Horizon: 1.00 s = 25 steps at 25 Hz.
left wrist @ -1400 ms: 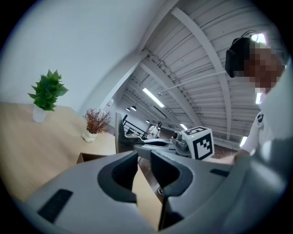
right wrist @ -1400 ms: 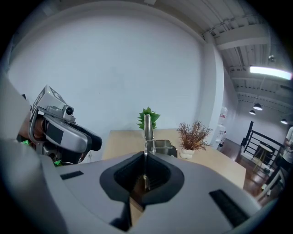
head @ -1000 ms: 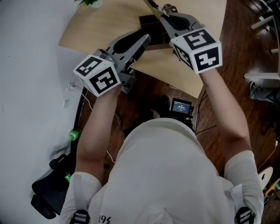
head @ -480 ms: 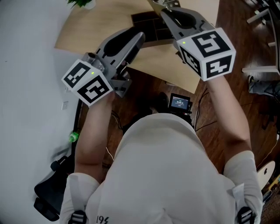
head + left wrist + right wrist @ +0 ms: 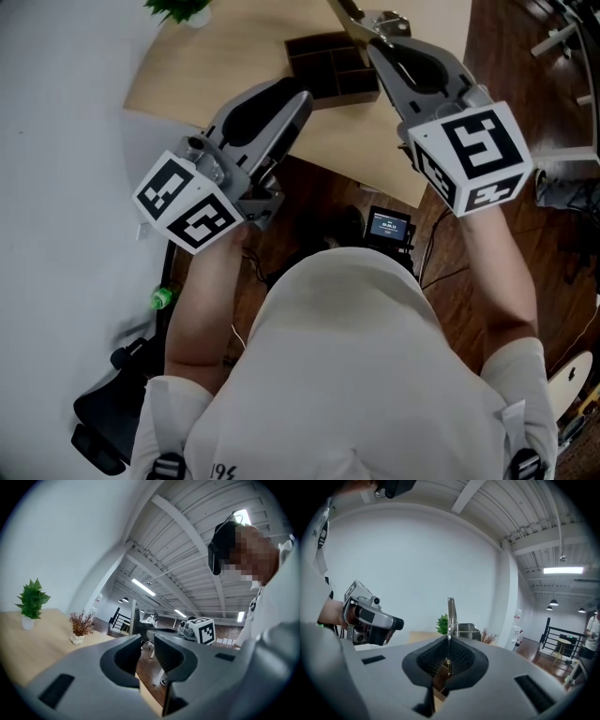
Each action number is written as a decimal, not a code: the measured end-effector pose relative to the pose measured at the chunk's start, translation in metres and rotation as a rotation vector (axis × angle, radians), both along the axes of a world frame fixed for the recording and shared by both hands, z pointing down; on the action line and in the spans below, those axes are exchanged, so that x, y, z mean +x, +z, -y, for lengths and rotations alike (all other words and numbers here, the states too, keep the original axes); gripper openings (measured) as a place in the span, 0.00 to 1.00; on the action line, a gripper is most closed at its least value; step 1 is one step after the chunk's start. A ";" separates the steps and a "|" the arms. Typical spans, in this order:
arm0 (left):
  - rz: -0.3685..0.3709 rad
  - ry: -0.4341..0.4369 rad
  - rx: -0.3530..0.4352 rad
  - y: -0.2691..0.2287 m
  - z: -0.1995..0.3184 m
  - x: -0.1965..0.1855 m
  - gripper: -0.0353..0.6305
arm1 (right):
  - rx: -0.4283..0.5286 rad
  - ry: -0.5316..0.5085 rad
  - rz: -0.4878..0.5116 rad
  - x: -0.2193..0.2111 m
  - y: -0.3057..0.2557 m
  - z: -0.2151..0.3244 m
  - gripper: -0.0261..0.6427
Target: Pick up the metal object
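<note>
Potted plant (image 5: pixel 178 7) stands at the table's (image 5: pixel 225 47) far left corner. Left gripper (image 5: pixel 298 97) hangs over the near edge, jaws slightly apart with nothing between them. Dark divided tray (image 5: pixel 330 70) lies by the near edge. Right gripper (image 5: pixel 377 26) is clamped on the thin metal object (image 5: pixel 450 613), which projects beyond the jaw tips.

Your left gripper (image 5: pixel 300 96) has bare tabletop (image 5: pixel 216 56) ahead; the dark divided tray (image 5: pixel 321 58) stands just to its right, and a potted plant (image 5: pixel 183 9) at the far left.
</note>
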<state>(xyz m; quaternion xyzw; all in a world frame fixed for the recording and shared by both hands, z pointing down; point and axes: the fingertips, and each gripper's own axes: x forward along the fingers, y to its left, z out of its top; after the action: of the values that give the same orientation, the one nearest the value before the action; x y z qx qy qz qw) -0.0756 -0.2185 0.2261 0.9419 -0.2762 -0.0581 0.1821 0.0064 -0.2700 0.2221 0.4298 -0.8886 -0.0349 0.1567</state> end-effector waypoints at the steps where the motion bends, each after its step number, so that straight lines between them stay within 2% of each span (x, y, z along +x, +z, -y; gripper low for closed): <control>1: 0.000 0.000 0.002 -0.001 -0.002 -0.001 0.15 | 0.003 0.000 0.000 0.001 -0.001 -0.003 0.05; 14: -0.023 -0.005 0.004 -0.015 -0.043 -0.014 0.15 | -0.008 0.012 0.022 0.017 -0.015 -0.054 0.05; 25: -0.028 -0.030 -0.047 0.010 -0.051 -0.026 0.15 | -0.051 0.051 0.029 0.038 0.003 -0.066 0.05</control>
<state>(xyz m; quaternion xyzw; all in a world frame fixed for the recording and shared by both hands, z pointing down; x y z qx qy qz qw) -0.1017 -0.1671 0.2360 0.9322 -0.2890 -0.0676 0.2070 0.0443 -0.2043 0.2254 0.4485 -0.8802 -0.0021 0.1555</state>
